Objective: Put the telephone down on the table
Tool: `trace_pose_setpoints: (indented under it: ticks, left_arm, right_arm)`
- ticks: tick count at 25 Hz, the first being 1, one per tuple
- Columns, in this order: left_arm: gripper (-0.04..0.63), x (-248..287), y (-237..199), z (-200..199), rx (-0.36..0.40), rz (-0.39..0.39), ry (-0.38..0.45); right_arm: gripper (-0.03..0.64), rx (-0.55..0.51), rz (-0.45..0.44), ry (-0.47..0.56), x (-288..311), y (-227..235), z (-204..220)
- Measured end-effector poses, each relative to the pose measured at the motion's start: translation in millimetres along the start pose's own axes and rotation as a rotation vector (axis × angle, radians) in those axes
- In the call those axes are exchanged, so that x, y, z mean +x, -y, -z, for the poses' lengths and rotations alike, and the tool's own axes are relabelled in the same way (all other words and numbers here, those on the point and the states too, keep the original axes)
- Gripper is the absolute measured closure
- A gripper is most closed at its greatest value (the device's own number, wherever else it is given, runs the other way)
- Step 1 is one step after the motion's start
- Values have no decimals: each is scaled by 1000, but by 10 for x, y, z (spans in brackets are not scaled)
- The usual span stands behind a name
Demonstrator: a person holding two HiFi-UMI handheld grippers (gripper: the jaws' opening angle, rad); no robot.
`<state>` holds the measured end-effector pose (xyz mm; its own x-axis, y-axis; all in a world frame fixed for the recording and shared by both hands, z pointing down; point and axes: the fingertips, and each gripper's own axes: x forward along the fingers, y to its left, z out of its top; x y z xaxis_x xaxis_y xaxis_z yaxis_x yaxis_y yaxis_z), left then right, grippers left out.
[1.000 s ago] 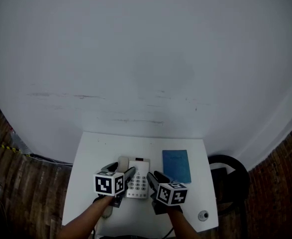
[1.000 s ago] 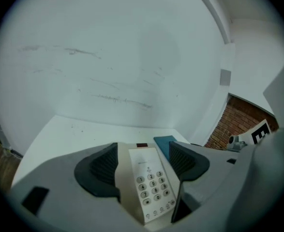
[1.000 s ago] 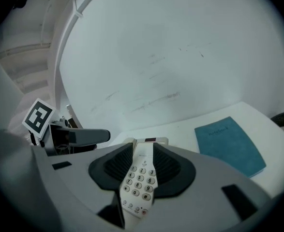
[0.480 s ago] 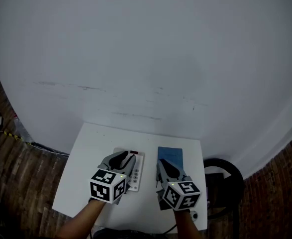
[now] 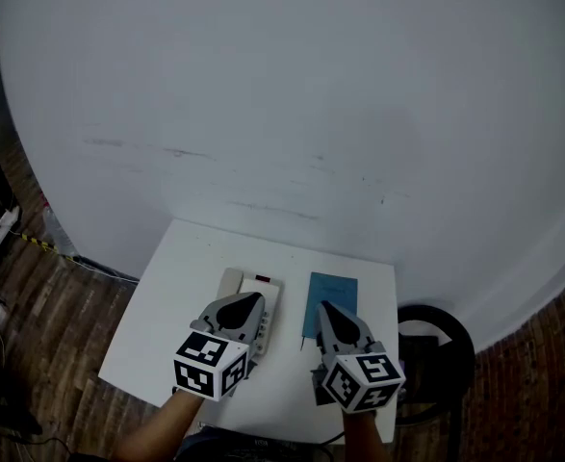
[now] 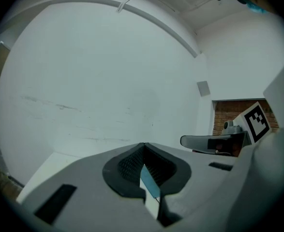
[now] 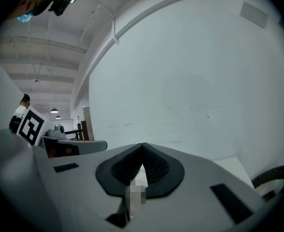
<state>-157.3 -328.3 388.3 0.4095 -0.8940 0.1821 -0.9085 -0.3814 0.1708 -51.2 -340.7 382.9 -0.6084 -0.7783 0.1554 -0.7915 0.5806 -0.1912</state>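
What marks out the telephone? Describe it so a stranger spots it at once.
Find the small white table in front of the white wall. Two things lie side by side near its middle: the telephone on the left and a book on the right. The telephone is pale, with a beige handset along its left side; the book is flat and blue.

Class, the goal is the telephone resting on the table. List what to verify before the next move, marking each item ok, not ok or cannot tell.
1. Telephone lies on the table: ok.
2. Left tool shut, nothing between its jaws: ok.
3. Right tool shut, nothing between its jaws: ok.
4. Blue book lies beside the telephone, apart from it: ok.
5. Handset seated properly on the telephone: cannot tell.
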Motion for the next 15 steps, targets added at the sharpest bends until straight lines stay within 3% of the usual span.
trace_pose_setpoints:
  ticks: [15]
  left_arm:
    - [589,-66,76,49,16,-47,5]
  right_arm:
    - [617,-22,-10,21,-91,-21,57]
